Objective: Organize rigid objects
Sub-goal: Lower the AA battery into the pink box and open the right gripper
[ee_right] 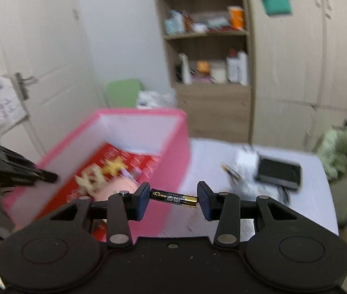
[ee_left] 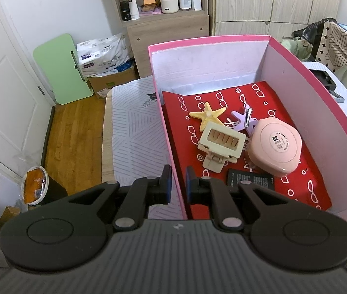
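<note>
Now | left gripper [ee_left: 178, 183]: fingers narrow, clamped on near wall of pink box [ee_left: 295, 56] | right gripper [ee_right: 173, 199]: holds battery [ee_right: 173, 198] end to end, just beside box | inside box: starfish [ee_left: 207, 115], clip [ee_left: 220, 144], pink case [ee_left: 275, 147]

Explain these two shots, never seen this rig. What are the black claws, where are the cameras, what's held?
Each claw is a hand-held two-finger gripper with a fisheye camera looking along its fingers. In the left wrist view the left gripper straddles the near wall of the pink box, one finger inside, one outside. Inside lie a starfish clip, a cream claw clip, a purple clip, a pink compact and a black card. In the blurry right wrist view the right gripper holds a battery endwise beside the box.
</note>
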